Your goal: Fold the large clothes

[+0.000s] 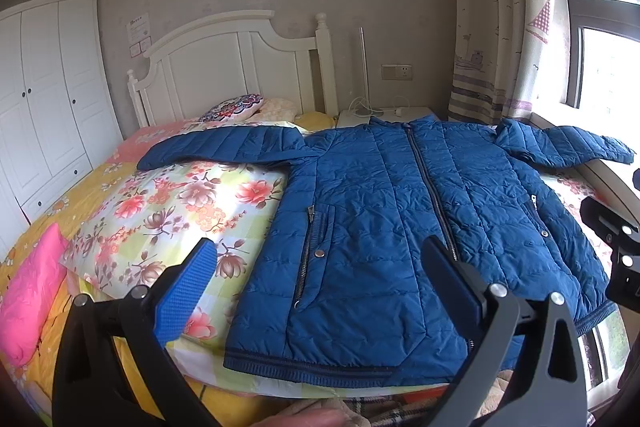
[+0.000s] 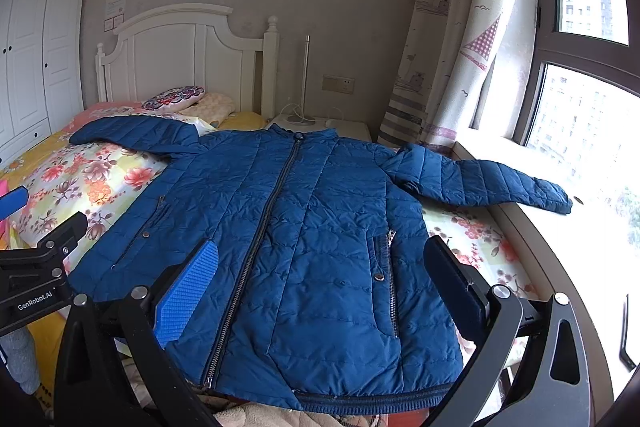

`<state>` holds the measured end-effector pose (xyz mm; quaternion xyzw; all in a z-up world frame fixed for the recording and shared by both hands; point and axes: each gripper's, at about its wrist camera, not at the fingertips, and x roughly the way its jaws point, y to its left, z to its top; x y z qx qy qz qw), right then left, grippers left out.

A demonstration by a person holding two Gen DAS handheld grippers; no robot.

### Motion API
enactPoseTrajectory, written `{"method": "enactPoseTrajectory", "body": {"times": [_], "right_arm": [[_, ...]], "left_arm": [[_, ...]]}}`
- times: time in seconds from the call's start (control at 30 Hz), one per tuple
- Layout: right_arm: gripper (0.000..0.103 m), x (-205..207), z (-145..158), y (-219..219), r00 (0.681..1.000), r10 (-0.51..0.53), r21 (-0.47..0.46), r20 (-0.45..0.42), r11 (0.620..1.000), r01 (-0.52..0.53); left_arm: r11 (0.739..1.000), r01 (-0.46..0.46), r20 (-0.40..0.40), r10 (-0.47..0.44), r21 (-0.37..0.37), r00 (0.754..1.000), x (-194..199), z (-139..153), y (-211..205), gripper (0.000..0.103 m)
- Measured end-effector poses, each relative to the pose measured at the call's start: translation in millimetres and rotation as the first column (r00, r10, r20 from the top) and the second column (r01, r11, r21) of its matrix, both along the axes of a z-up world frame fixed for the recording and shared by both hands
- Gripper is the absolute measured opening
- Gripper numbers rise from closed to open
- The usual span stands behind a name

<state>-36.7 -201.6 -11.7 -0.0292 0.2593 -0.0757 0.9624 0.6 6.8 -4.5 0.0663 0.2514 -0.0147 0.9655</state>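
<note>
Left wrist view: blue quilted jacket (image 1: 404, 227) lies flat, front up, zipped, on the bed (image 1: 52, 211), collar toward 12 o'clock, hem toward 6. One sleeve runs out to 10 o'clock over the floral pillow (image 1: 180, 211); the other reaches 2 o'clock onto the sill (image 1: 612, 183). Left hand-held gripper (image 1: 320, 259) hangs released above the hem's left half, jaws wide apart, nothing between them. Right wrist view: same jacket (image 2: 304, 239) fills the middle, far sleeve (image 2: 480, 179) out at 2 o'clock. Right hand-held gripper (image 2: 320, 259) likewise released, jaws spread over the hem's right half, empty. Handling, as judged: padded shell looks light, soft and puffy, smooth fabric likely slippery, will spring back from a crease. Best holds seem the ribbed hem corners or sleeve cuffs, pinching through both layers; zipper (image 2: 256, 247) gives a stiff centre line to fold about.
</note>
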Motion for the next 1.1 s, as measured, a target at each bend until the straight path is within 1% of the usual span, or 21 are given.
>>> {"method": "enactPoseTrajectory", "body": {"times": [1.1], "right_arm": [[0.098,-0.6,-2.9,1.1,1.000,0.015,0.002,-0.004,1.000,-0.015]], "left_arm": [[1.000,-0.002,-0.002,0.002,-0.001,1.000,1.5,-0.5,3.5,0.101]]}}
